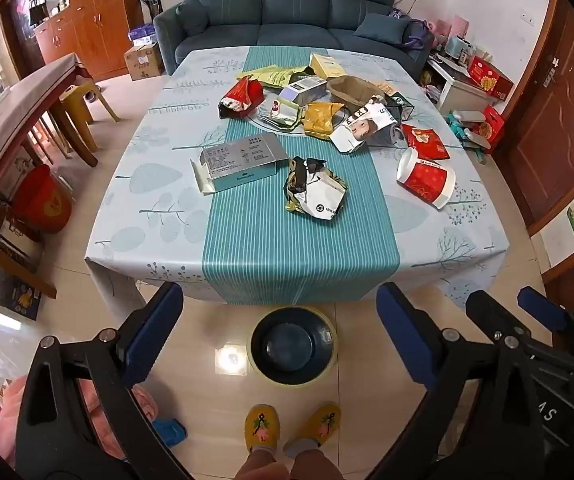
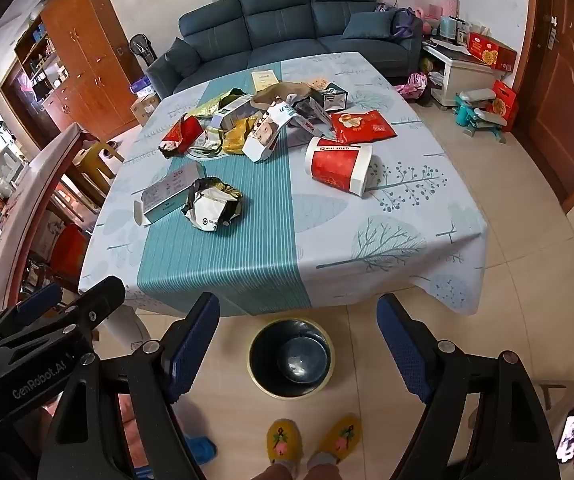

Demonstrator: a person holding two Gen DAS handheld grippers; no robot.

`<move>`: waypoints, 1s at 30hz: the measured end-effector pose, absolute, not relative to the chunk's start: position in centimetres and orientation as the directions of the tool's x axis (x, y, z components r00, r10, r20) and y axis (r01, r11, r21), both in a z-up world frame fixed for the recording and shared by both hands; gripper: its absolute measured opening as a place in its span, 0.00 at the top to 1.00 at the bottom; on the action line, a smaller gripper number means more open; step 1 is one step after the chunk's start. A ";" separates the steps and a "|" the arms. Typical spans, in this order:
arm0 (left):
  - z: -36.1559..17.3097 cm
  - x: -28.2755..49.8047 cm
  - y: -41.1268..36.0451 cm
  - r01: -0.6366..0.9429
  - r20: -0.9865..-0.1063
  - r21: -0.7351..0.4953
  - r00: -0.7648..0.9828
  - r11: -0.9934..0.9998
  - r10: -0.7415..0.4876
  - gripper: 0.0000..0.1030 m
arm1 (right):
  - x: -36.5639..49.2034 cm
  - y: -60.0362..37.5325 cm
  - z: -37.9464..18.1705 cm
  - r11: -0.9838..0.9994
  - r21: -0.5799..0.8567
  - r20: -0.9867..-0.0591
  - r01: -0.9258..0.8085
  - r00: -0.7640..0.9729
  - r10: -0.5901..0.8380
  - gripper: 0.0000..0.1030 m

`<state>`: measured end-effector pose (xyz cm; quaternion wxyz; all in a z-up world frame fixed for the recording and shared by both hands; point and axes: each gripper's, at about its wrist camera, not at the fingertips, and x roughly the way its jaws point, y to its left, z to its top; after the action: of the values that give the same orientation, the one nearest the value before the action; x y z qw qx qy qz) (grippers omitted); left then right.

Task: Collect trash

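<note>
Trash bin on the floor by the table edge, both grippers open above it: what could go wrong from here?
1. The trash bin sits low, close to the yellow slippers; light wrappers dropped from table height may miss it.
2. The red paper cup lies on its side near the table's right side and could roll off if nudged.
3. The crumpled wrapper is springy foil; the left gripper and right gripper might pinch it poorly.

I am standing in a home living room: a blue three-seat sofa (image 1: pixel 293 12) is sitting against the wall far ahead of my fingers, beyond a table (image 1: pixel 247 240) wearing a leaf-print cloth. Wooden cabinets (image 1: pixel 83 12) are lining the wall off to my fingers' left, and my yellow slippers (image 1: pixel 263 426) are resting on tiled floor (image 1: pixel 427 380) below them.
</note>
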<state>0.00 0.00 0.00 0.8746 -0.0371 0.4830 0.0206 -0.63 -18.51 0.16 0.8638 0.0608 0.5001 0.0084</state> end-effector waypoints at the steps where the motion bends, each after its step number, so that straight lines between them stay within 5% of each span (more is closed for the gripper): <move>1: 0.0 0.0 0.0 -0.072 -0.845 -0.041 0.534 0.997 0.004 0.07 | -0.6 -18.5 0.2 0.992 0.113 -0.863 0.046 0.500 0.075 0.20; 30: 0.0 -0.5 -0.2 -0.062 -0.844 -0.038 0.536 0.997 0.001 0.13 | -1.1 -17.6 0.4 0.992 0.116 -0.860 0.042 0.504 0.080 0.20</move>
<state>-0.48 -0.19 0.04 0.8757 -0.0315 0.4815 0.0179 -1.07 -17.60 0.37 0.8651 0.0609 0.4977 0.0110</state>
